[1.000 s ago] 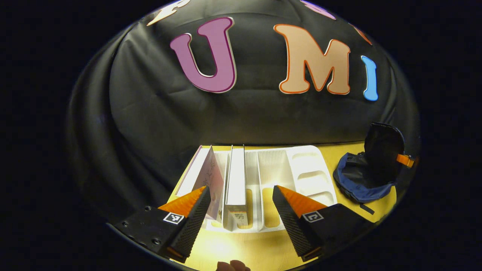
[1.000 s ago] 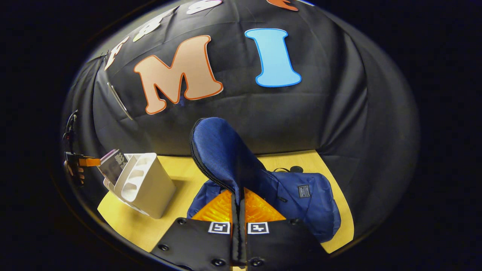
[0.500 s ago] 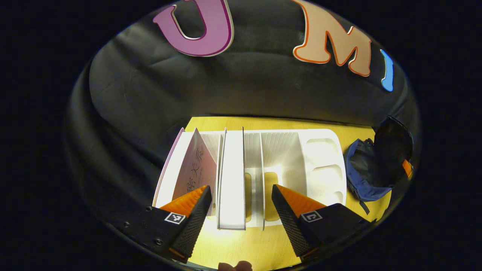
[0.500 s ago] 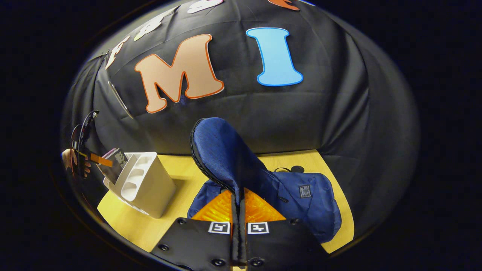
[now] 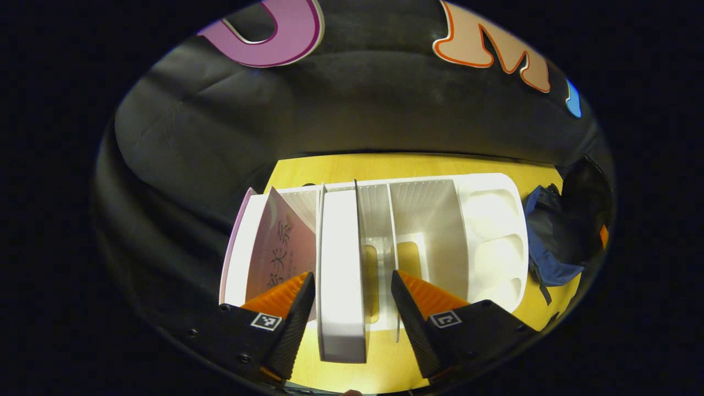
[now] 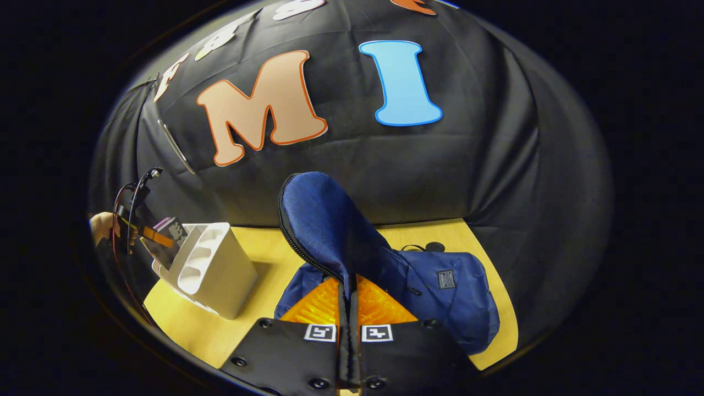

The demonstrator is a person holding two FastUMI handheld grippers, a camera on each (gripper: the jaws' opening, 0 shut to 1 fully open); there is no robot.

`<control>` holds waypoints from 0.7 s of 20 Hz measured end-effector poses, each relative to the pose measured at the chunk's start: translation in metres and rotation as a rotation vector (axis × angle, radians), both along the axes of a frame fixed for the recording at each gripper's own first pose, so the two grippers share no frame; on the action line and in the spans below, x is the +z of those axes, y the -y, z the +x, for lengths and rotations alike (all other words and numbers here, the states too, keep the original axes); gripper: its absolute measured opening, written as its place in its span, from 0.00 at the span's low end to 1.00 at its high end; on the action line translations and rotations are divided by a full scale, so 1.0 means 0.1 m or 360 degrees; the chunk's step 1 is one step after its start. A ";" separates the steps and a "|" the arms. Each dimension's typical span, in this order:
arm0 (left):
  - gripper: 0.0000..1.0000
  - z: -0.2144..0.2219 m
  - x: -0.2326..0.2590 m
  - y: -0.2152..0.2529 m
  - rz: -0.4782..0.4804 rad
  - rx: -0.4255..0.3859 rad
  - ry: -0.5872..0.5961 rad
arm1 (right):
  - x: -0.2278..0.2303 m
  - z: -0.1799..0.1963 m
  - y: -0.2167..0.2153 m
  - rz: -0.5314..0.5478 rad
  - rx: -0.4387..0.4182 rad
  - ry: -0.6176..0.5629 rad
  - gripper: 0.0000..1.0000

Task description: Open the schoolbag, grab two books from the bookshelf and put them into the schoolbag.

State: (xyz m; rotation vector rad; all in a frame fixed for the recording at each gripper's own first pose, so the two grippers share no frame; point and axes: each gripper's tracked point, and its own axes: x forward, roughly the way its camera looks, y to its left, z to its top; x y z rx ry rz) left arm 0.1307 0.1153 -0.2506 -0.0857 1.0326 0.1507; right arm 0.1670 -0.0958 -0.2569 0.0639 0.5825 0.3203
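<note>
A white bookshelf [image 5: 489, 209] stands on the yellow table. In it a white book [image 5: 341, 308] stands upright and a pink book [image 5: 283, 247] leans to its left. My left gripper [image 5: 352, 275] is open, its fingers on either side of the white book's near end, not pressing on it. The blue schoolbag [image 6: 440, 297] lies open on the table. My right gripper [image 6: 349, 286] is shut on its raised flap [image 6: 319, 220] and holds it up. In the left gripper view the schoolbag [image 5: 550, 247] sits right of the shelf.
The yellow table [image 6: 264, 253] ends at the black cloth wall behind. In the right gripper view the bookshelf [image 6: 220, 269] stands left of the bag, with a hand [image 6: 102, 225] and the left gripper [image 6: 148, 234] over it.
My left gripper has come down and closer to the shelf, so its fingers now straddle the white book. The right gripper holds the flap as before.
</note>
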 end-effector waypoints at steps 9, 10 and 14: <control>0.39 -0.09 -0.18 0.00 -0.0078 -0.0006 -0.0145 | 0.00 0.00 0.01 0.0017 -0.0016 -0.0016 0.03; 0.39 -0.09 -0.17 0.01 -0.0081 -0.0008 -0.0142 | 0.01 0.00 0.01 0.0015 -0.0017 -0.0018 0.04; 0.36 -0.12 -0.16 -0.01 -0.0104 -0.0025 -0.0134 | 0.01 -0.02 0.01 0.0007 -0.0012 -0.0022 0.03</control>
